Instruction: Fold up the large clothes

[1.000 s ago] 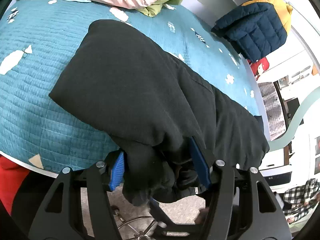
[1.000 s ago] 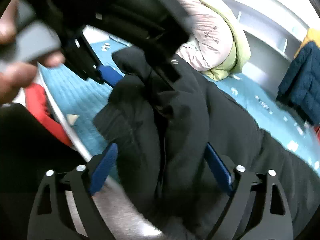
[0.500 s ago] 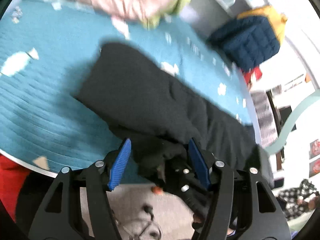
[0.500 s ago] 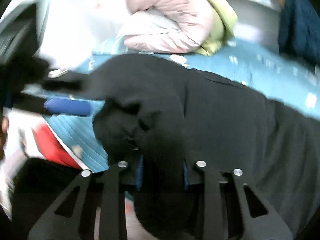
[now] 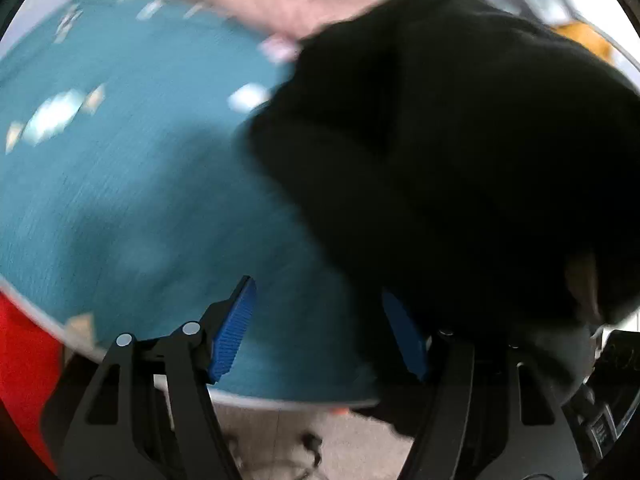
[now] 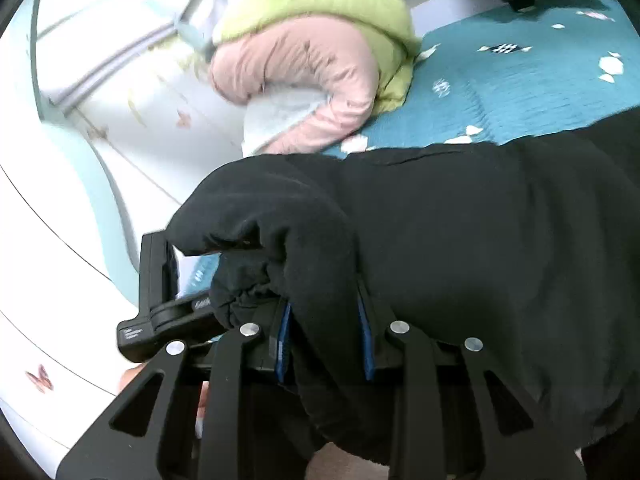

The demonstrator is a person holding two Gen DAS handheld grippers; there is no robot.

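Black garment point(image 6: 460, 240) pinched between right hand-held gripper point(image 6: 324, 340).

— What's the right gripper point(image 6: 325, 340) doing?

— Its two blue pads point(image 6: 285, 340) are pinched close together on a thick fold of the black garment point(image 6: 480, 248), which bulges over the jaws and hangs below them. It points only gently downward.

— And the left gripper point(image 5: 320, 328)?

— Tilted steeply down, jaws opening. The left pad point(image 5: 234, 330) stands clear of any cloth. The garment overlaps the right pad, but that view is too blurred to tell if they touch.

— Any hand visible?

— A bit of a hand point(image 6: 134, 376) just below the left gripper's body, seen from the right wrist.
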